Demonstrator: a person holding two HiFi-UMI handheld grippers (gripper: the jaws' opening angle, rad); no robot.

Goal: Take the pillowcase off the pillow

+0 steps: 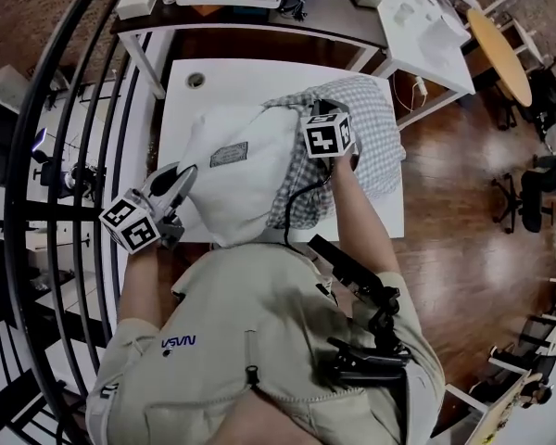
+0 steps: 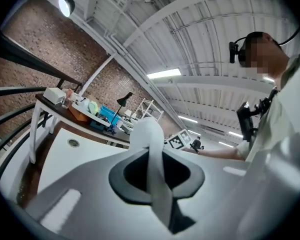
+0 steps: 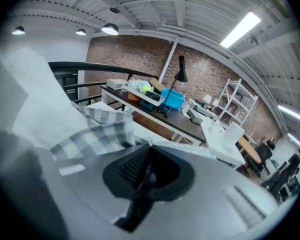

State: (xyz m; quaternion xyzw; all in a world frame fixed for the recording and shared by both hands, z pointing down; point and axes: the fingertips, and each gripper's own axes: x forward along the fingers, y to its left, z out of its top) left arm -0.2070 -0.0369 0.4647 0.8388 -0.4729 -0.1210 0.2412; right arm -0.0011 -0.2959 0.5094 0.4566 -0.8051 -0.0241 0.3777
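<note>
One white pillow [image 1: 232, 179] and one grey-and-white checked pillowcase [image 1: 375, 128] are seen on one white table [image 1: 250, 77]. The pillow is already largely bared: its near part is exposed and raised toward the person. Its far right part is covered by the pillowcase, which is bunched toward the table's right side. One small grey label [image 1: 229, 154] is carried on the pillow's bared face. One round cable hole [image 1: 196, 80] is found in the table's far left corner.

Two grippers are in use, each with one marker cube. The left gripper [image 1: 185, 179] is held at the pillow's left edge. In the left gripper view, the left gripper [image 2: 151, 156] is closed on one fold of the pillow's white fabric [image 2: 147, 131], which is pinched between the jaws and stands up beyond them.

The right gripper [image 1: 317, 111] is placed at the pillowcase's open edge, where checked cloth meets white. In the right gripper view, its jaws [image 3: 149, 149] are brought fully together, and the checked cloth [image 3: 97, 129] is drawn to a point at their tip, so the hem appears to be nipped there. The pillow [image 3: 30, 99] is seen to the left of it.

One dark desk [image 1: 334, 17] with clutter stands beyond the table.
</note>
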